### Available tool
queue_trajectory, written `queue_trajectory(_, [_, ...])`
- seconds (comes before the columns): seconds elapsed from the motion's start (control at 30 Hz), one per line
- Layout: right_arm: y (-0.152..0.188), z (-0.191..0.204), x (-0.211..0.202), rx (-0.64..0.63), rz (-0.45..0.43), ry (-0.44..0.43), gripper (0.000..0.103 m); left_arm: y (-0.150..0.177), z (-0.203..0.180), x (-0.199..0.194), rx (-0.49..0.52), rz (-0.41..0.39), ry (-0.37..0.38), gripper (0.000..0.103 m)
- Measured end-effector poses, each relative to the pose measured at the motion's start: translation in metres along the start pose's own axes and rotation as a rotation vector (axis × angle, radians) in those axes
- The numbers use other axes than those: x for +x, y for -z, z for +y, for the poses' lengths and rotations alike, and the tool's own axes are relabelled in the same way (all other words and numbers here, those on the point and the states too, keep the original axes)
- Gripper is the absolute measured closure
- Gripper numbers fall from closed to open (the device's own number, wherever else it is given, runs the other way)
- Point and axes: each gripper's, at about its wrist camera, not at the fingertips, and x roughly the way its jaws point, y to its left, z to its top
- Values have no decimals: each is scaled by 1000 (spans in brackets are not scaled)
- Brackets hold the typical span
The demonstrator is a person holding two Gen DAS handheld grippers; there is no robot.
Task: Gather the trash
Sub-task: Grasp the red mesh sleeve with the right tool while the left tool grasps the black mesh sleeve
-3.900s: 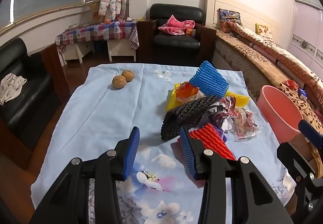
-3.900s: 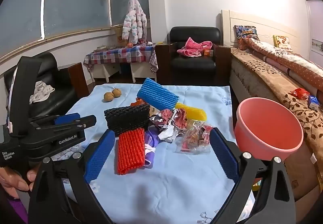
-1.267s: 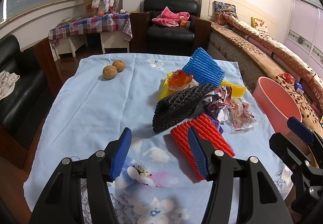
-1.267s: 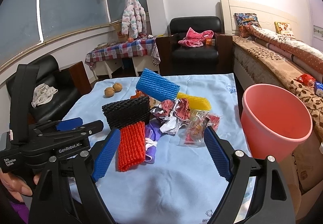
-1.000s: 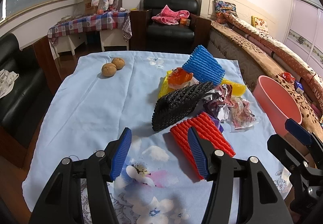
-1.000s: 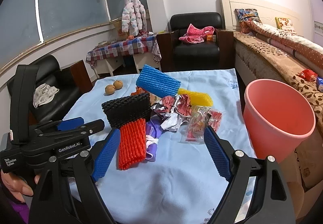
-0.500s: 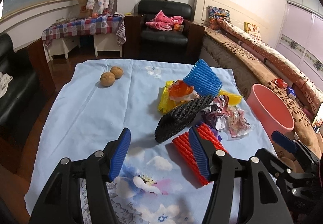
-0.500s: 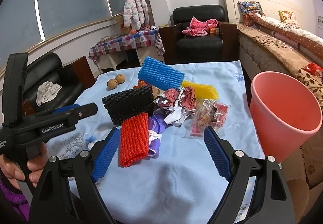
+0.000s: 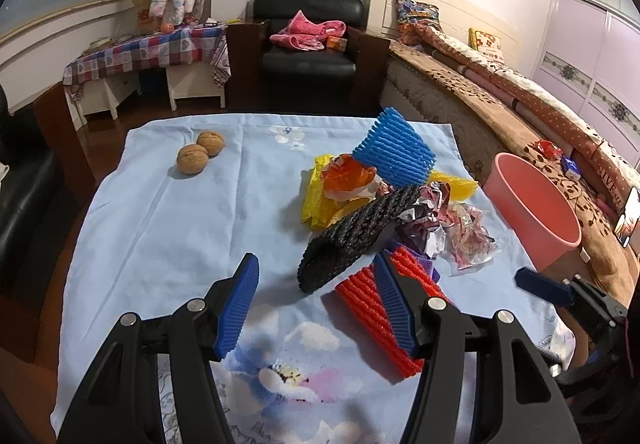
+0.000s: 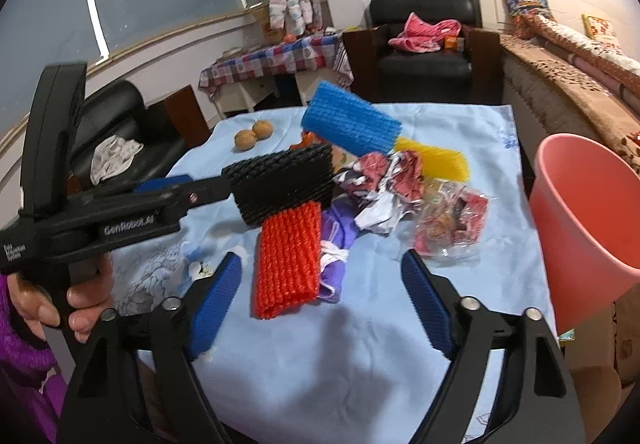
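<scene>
A heap of trash lies on the light-blue tablecloth (image 9: 160,228): a red foam net (image 10: 290,258), a black foam net (image 10: 282,187), a blue foam net (image 10: 350,123), a yellow foam net (image 10: 434,159), crumpled wrappers (image 10: 384,183), a clear snack bag (image 10: 450,224) and a purple scrap (image 10: 338,244). In the left wrist view the red net (image 9: 368,300) lies by my right fingertip, with the black net (image 9: 352,232) just beyond. My left gripper (image 9: 316,292) is open and empty above the near cloth. My right gripper (image 10: 320,292) is open and empty, just short of the red net. A pink bucket (image 10: 584,211) stands at the table's right edge.
Two walnuts (image 9: 200,153) lie at the far left of the cloth. A bed (image 9: 500,99) runs along the right, close behind the bucket (image 9: 532,211). A black armchair (image 9: 308,51) stands beyond the table, and a black sofa (image 10: 120,131) on the left.
Both grippers have moved forward over the table toward the trash heap. The left gripper has swung in front of the right camera. Nothing has been picked up.
</scene>
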Motion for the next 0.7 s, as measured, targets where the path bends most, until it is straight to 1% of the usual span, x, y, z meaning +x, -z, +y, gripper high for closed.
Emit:
queue_trajectory(0.03, [1, 1, 3, -5, 11, -5, 25, -1, 0, 1, 4, 1, 2, 44])
queue_trajectory(0.23, [0, 6, 16, -22, 64, -46, 40, -6, -4, 9, 39, 6, 11, 44])
queue_trajectory(0.27, [-1, 6, 19, -18, 75, -61, 44, -7, -4, 11, 42, 7, 12, 44])
queue_trajectory(0.43, [-6, 0, 33, 17, 117, -109, 53, -10, -2, 19, 49, 17, 22, 44])
queue_trajectory(0.57, [-5, 0, 43, 25, 157, -117, 68, -11, -4, 25, 69, 24, 38, 44])
queue_trajectory(0.67, [-4, 3, 45, 10, 160, -127, 81, -11, -8, 29, 93, 29, 44, 44])
queue_trajectory(0.7, [-5, 4, 45, 6, 159, -129, 85, -10, -9, 30, 97, 29, 45, 47])
